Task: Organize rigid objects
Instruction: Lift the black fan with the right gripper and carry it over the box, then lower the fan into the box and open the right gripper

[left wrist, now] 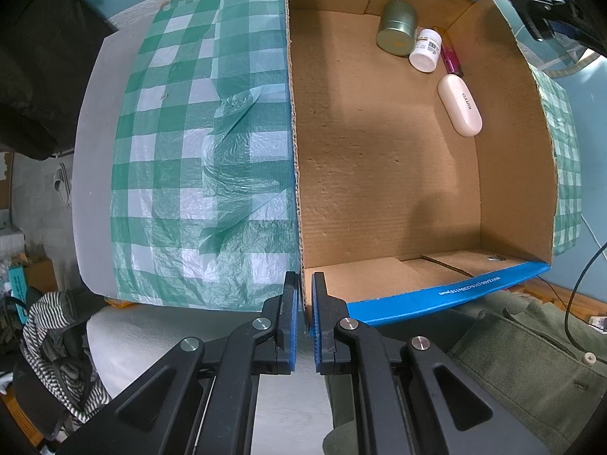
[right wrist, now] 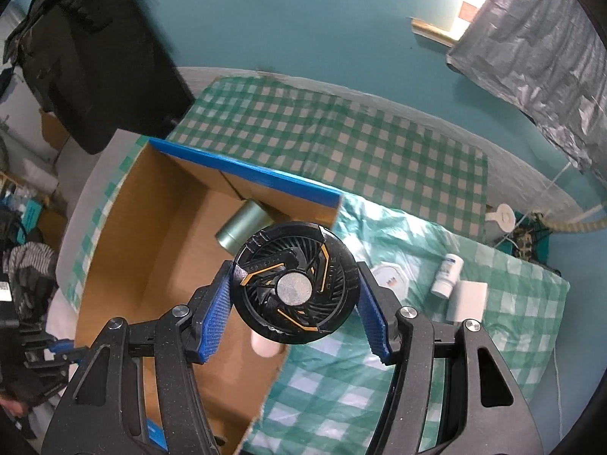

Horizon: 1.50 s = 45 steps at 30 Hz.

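My left gripper [left wrist: 305, 284] is shut on the near left wall of an open cardboard box [left wrist: 379, 174]. Inside the box lie a green tin [left wrist: 396, 28], a white pill bottle [left wrist: 425, 50], a pink lighter [left wrist: 451, 58] and a white oval case [left wrist: 459, 105]. My right gripper [right wrist: 297, 280] is shut on a round black fan with orange trim [right wrist: 296, 282] and holds it in the air over the box's right wall [right wrist: 280, 371]. The green tin [right wrist: 244, 229] shows in the box behind the fan.
A green checked cloth [left wrist: 197, 144] covers the table. On it, right of the box, lie a white pill bottle [right wrist: 447, 275], a white block [right wrist: 467, 300] and a white hexagonal item [right wrist: 390, 278]. A black bag [right wrist: 102, 57] hangs at the far left.
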Motion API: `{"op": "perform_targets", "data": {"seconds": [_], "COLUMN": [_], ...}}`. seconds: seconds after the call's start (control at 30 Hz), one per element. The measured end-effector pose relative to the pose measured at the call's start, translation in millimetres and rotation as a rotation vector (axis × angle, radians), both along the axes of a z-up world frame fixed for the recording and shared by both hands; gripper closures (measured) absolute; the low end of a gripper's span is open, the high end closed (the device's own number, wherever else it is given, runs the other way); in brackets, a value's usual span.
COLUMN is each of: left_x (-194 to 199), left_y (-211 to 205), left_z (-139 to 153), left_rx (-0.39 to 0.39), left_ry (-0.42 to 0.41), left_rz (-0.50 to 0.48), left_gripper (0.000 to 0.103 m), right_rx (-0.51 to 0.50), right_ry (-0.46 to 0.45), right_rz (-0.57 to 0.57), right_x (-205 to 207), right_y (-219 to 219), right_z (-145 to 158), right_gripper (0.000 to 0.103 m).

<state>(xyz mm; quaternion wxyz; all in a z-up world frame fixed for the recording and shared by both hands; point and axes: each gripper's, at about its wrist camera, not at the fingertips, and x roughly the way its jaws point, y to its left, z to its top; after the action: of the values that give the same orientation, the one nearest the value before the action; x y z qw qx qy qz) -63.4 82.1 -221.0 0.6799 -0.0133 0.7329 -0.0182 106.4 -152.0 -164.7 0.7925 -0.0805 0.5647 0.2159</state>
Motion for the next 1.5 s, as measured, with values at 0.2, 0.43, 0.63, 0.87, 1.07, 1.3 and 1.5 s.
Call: {"op": "perform_targets", "data": {"seconds": [0.2, 0.43, 0.63, 0.87, 1.07, 1.3, 1.5], "left_x": [0.5, 0.5, 0.2, -0.6, -1.5, -2.1, -2.0], "left_y": [0.4, 0.4, 0.6, 0.8, 0.1, -0.1, 0.6], "left_z": [0.6, 1.0, 1.2, 1.1, 0.3, 0.2, -0.4], "left_rx": [-0.001, -0.001, 0.002, 0.003, 0.003, 0.003, 0.000], "left_ry": [-0.001, -0.001, -0.002, -0.001, -0.001, -0.001, -0.001], "left_rz": [0.002, 0.003, 0.003, 0.002, 0.003, 0.004, 0.006], "left_gripper": [0.097, 0.097, 0.097, 0.097, 0.097, 0.097, 0.097], "right_rx": [-0.023, -0.039, -0.054, -0.068, -0.058, -0.032, -0.009], "right_ry": [0.019, 0.049, 0.070, 0.081, 0.075, 0.077, 0.063], "right_rz": [0.038, 0.050, 0.045, 0.040, 0.037, 0.019, 0.002], "right_x": [0.8, 3.4, 5.5, 5.7, 5.6, 5.7, 6.6], "right_y": [18.9, 31.2, 34.2, 35.0, 33.3, 26.4, 8.1], "right_z": [-11.8, -25.7, -35.0, -40.8, -36.9, -25.4, -11.7], "right_gripper": [0.041, 0.041, 0.041, 0.041, 0.041, 0.041, 0.035]}}
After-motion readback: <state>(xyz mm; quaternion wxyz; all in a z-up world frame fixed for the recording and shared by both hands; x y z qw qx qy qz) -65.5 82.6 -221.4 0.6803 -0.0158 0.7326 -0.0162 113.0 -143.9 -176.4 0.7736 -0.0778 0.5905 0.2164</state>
